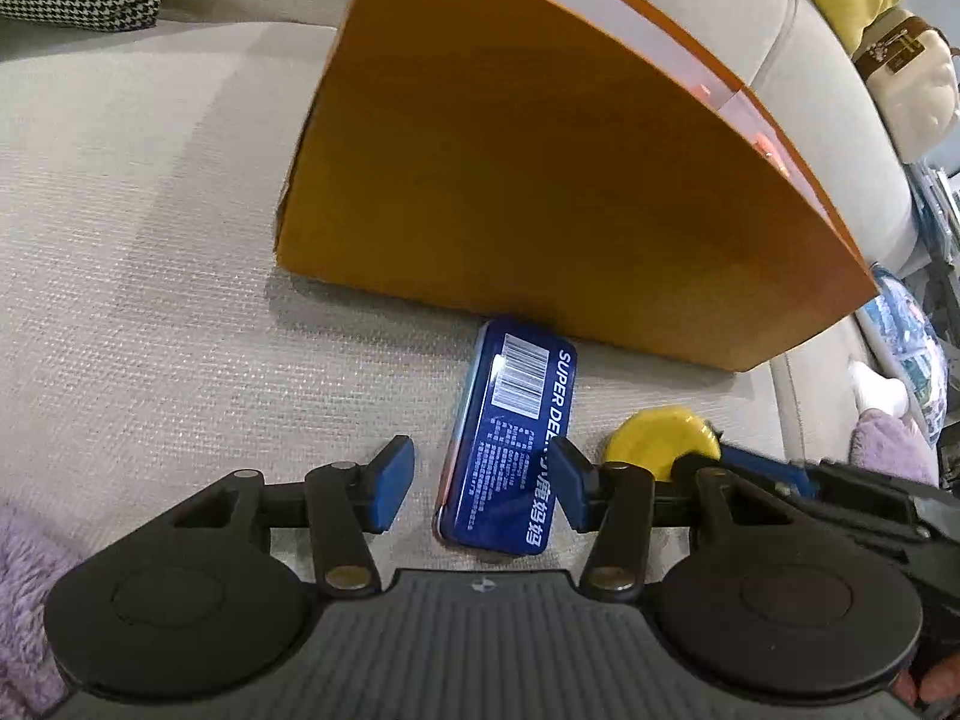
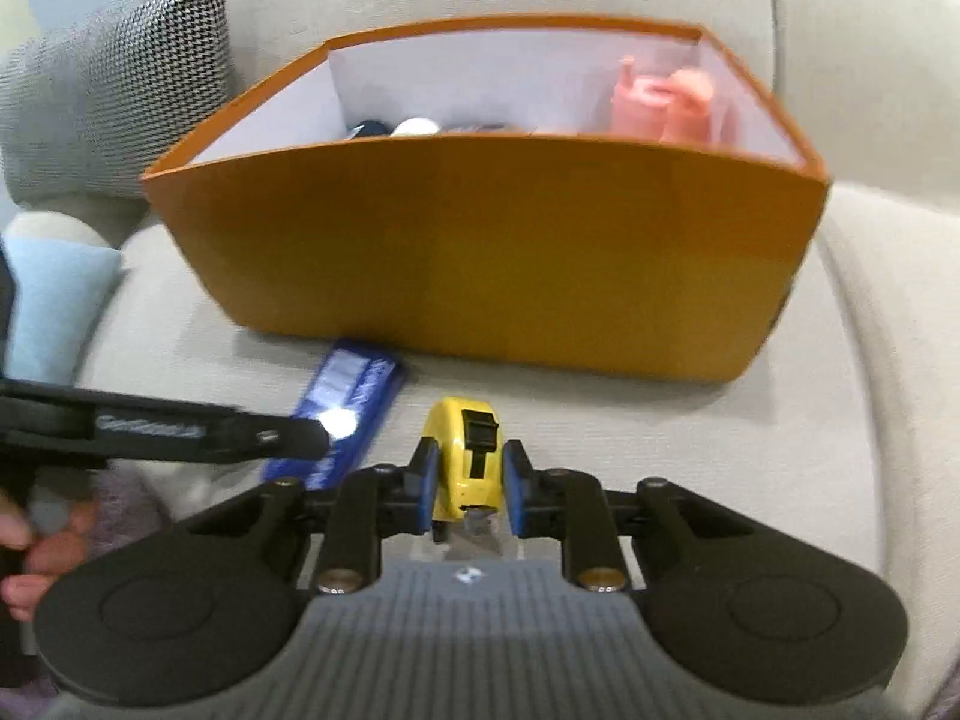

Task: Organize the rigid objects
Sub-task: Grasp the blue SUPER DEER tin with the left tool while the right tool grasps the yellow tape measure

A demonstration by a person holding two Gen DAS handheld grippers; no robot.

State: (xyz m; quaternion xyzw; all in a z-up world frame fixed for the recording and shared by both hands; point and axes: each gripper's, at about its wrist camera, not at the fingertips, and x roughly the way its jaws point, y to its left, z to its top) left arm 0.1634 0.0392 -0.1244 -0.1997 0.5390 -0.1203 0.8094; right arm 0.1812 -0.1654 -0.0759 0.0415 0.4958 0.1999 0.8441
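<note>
A blue tin (image 1: pixel 510 438) with a barcode and white print lies flat on the beige sofa seat, just in front of the orange box (image 1: pixel 540 150). My left gripper (image 1: pixel 480 489) is open, its blue pads on either side of the tin's near end. My right gripper (image 2: pixel 465 489) has its pads against both sides of a yellow tape measure (image 2: pixel 465 453) on the seat. The tape measure also shows in the left wrist view (image 1: pixel 660 441). The blue tin (image 2: pixel 348 408) and orange box (image 2: pixel 480 252) show in the right wrist view.
The orange box holds pink bottles (image 2: pixel 666 99) and small dark and white items (image 2: pixel 396 127). A houndstooth cushion (image 2: pixel 114 84) leans at the back left. A lilac fuzzy blanket (image 1: pixel 24 588) lies at the near left. A cream bag (image 1: pixel 906 78) stands at the right.
</note>
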